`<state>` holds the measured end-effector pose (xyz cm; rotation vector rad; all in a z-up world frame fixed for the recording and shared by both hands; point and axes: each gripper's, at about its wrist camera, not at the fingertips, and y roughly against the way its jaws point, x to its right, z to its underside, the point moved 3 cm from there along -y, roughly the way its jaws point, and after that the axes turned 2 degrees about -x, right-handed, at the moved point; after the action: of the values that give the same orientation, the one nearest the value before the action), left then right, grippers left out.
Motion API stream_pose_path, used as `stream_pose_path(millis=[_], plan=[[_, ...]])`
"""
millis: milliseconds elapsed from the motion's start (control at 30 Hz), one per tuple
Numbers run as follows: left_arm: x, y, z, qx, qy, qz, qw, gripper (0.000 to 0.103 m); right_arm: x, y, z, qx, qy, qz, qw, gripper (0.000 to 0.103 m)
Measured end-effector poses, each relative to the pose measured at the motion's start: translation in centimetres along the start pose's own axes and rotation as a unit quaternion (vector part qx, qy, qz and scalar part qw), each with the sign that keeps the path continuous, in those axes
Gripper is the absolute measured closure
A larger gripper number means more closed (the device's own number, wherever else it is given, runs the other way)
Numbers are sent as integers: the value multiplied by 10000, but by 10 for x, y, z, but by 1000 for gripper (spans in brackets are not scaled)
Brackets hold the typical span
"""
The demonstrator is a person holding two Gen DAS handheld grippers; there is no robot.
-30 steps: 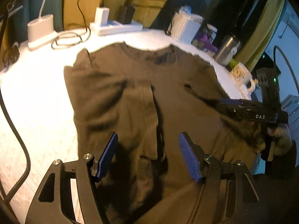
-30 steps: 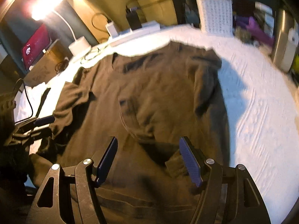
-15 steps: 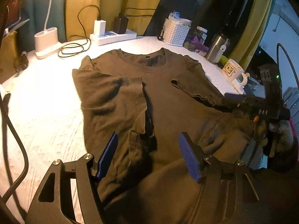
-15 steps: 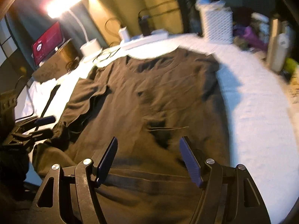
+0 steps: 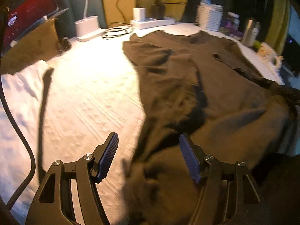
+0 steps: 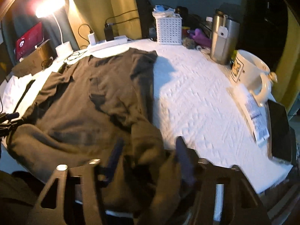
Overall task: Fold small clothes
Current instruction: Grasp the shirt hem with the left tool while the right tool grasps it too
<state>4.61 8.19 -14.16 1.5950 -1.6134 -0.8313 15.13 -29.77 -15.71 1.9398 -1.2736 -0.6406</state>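
Both grippers drawn back to the hem, soft brown T-shirt (image 5: 215,86) flat on quilted white tabletop (image 6: 196,101), left gripper (image 5: 149,156) ribbed blue pads gaping, right gripper (image 6: 148,161) jaws just closing around bunched hem, grip unclear

lighting: warm, dim room; one lamp (image 6: 49,7) at upper left, glare blown out. cloth (image 5: 90,97) overexposed under it. shirt (image 6: 97,101) casts hard shadow rightward. motion blur throughout, worst near bottom. fisheye bending, dark vignetted corners.
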Motion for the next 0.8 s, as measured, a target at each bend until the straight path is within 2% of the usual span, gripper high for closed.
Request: stream_pose_path(millis=[33,67,100,167,233,267,333,433,500,567,667,800], plan=[[4,2,3,37,-57,89,9999,43,0,-3,3,-38,55,31,10000,62],[8,4,6,45,-141,146,9998,60,-1,-5,5,-75,91,73,9999,73],[12,5,8,25,-199,184,9996,66,-2,-5,6,-78,140,120,9998,77],[19,13,11,129,-320,193,9992,84,-4,1,6,13,212,148,9997,89],[21,25,11,309,-352,209,9987,89,-7,12,3,151,326,151,9992,91],[21,35,10,457,-347,209,9981,94,-8,16,2,197,350,181,9990,91],[22,57,4,833,-347,151,9958,99,-10,25,-2,313,362,213,9986,92],[24,83,-6,1258,-413,181,9910,99,-14,47,-13,627,371,259,9970,92],[27,89,-9,1346,-543,223,9892,99,-16,57,-18,762,402,292,9959,93],[29,85,-8,1247,-598,330,9898,100,-16,66,-19,853,421,350,9949,93],[32,67,4,866,-559,564,9931,100,-10,67,-14,771,424,474,9950,93],[36,43,30,312,-632,690,9951,100,2,48,14,309,394,569,9971,93]])
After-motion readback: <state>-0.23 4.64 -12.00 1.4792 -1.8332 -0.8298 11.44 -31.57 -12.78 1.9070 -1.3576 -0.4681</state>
